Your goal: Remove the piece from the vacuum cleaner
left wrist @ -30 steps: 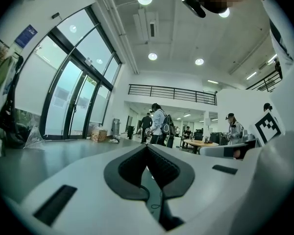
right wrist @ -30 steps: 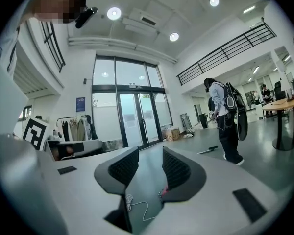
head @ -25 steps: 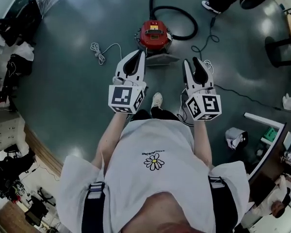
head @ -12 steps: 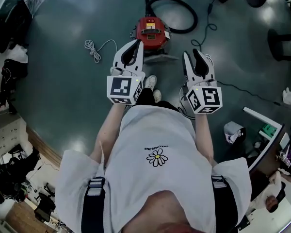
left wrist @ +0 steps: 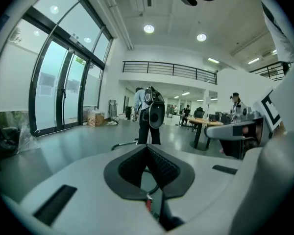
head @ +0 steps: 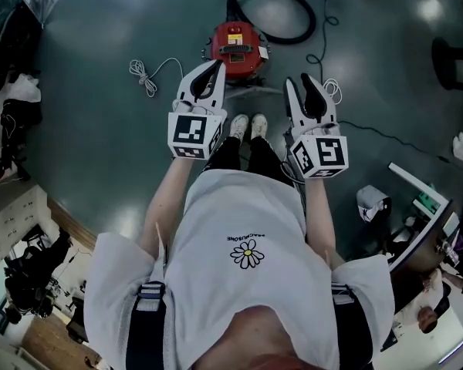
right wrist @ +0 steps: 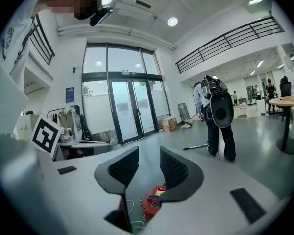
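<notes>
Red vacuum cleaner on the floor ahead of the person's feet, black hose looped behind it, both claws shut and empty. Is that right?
Not quite. Only the left claw is shut; the right gripper view shows the right claw open, with nothing in it. The rest holds: red vacuum cleaner on the floor, black hose looped behind it.

One red vacuum cleaner (head: 234,43) on the floor; one black hose (head: 293,2); one coiled white cord (head: 141,75) to its left; two grippers, the left gripper (head: 214,64) and the right gripper (head: 302,82); two marker cubes, left cube (head: 194,136), right cube (head: 318,156); two white shoes, left shoe (head: 238,126), right shoe (head: 259,125); one backpack-wearing person (right wrist: 216,116) nearby.
</notes>
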The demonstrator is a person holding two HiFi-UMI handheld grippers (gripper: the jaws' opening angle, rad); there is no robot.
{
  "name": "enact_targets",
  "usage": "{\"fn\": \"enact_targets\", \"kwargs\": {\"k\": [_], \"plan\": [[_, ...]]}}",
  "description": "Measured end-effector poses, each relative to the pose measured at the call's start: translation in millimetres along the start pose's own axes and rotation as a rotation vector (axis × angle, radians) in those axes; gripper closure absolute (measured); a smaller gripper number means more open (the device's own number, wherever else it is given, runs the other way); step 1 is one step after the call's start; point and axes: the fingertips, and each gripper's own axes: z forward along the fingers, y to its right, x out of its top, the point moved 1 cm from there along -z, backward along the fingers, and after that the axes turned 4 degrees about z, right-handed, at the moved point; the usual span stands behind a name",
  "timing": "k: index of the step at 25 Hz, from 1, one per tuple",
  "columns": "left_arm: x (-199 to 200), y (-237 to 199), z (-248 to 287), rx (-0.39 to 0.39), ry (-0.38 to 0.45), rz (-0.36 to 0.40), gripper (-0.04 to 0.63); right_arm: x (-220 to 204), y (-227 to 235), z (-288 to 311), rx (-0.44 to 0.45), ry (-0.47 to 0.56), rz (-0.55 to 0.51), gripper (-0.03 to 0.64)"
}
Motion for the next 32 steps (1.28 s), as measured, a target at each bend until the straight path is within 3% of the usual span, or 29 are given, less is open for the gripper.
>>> {"fn": "enact_targets", "kwargs": {"k": [4,7,10,14,17,20,23,30,31,32], "plan": [[-46.2,-1.2,51.8,-0.054,-0.126,0.123,0.591,-30.0,23.4,25.3,0.083,-0.078,-0.106,0.476],[-113.0,-2.2,109.6,-0.126,-0.251,0.235,0.591,-80.1,51.1,55.7,0.155,-0.159,-0.239,0.476],[-203.2,-4.1,163.5,-0.216,-0.433,0.306,0.591,-159.0,68.4,86.3,0.255,-0.302,-0.418,0.476],[-313.0,-6.5,211.5,-0.305,-0.694,0.468,0.591,-285.9,89.1,108.3,0.407,-0.545,-0.605,0.392],[-368.2,-7.6,224.6,-0.335,-0.814,0.530,0.591,-372.4,105.7,112.0,0.501,-0.722,-0.706,0.360],[-400.9,-10.9,227.2,-0.331,-0.870,0.533,0.591,-436.5,122.3,116.5,0.540,-0.854,-0.748,0.360],[-418.3,-12.1,226.6,-0.318,-0.898,0.482,0.591,-479.1,135.8,121.7,0.534,-0.962,-0.749,0.360],[-439.9,-8.5,231.2,-0.357,-0.950,0.503,0.591,-535.1,159.0,131.2,0.481,-1.152,-0.857,0.365],[-439.6,-7.7,231.6,-0.365,-0.949,0.516,0.591,-539.2,160.5,130.2,0.476,-1.168,-0.856,0.403],[-439.3,-6.5,231.4,-0.373,-0.952,0.525,0.591,-541.1,161.9,129.7,0.461,-1.168,-0.862,0.528]]}}
